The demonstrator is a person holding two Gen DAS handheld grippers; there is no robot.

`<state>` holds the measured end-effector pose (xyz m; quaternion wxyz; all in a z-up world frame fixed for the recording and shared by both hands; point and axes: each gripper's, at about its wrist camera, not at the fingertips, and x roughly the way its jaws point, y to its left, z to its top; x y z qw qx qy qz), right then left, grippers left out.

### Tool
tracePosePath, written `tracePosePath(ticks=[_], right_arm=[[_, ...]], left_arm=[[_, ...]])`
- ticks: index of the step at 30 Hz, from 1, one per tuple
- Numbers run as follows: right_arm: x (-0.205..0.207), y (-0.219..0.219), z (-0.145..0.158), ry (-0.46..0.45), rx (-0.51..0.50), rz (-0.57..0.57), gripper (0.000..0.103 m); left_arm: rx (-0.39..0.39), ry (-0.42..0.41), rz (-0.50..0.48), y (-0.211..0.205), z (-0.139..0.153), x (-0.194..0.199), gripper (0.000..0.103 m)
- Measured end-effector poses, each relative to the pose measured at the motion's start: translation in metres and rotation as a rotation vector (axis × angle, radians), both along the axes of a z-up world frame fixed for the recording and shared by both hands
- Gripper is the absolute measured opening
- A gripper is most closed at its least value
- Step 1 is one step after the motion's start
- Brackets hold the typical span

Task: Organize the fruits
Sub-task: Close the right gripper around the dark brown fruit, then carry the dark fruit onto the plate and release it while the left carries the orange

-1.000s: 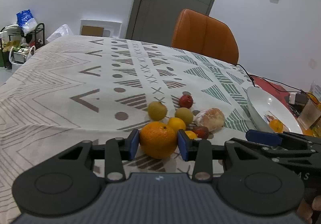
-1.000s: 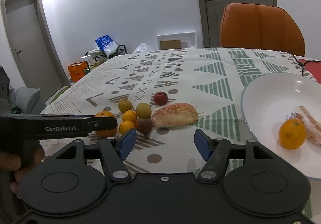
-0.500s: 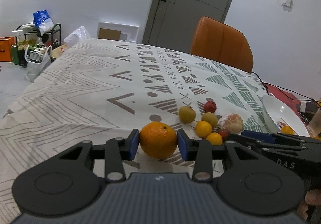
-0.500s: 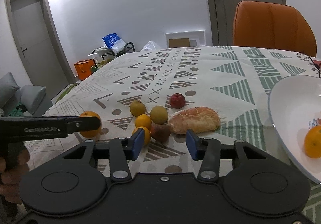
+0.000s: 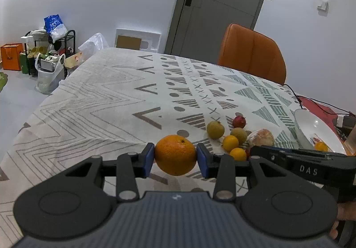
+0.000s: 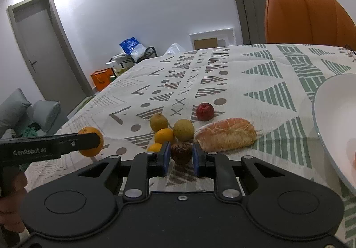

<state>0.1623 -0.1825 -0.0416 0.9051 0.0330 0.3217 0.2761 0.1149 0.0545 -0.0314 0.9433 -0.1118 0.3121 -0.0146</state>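
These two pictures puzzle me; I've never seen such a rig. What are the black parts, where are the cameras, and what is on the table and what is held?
There is no robot: a person holds a two-finger gripper in each hand, each with a camera looking along its fingers. The black shapes at the bottom are the grippers themselves. In the left view, the left gripper is shut on an orange, held above the tablecloth. In the right view, the right gripper has its pads around a dark brown fruit. Small fruits and a peeled citrus lie beside it, with a white plate to the right.
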Motion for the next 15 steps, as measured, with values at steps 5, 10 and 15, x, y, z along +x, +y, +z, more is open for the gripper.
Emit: tracePosePath(ticks=[5,10,15], right_arm=[[-0.008,-0.008,0.005,-0.015,0.010,-0.006,0.019],[-0.016,-0.022,0.014,-0.040,0.016,-0.033,0.019],[-0.023,-0.041,0.022,-0.069,0.026,-0.080,0.019]], left_arm=[[0.004,-0.009,-0.010,-0.007,0.004,-0.002,0.040],[0.010,-0.025,-0.036,-0.018,0.010,-0.003,0.040],[0.021,-0.037,-0.063,-0.030,0.015,0.000,0.040]])
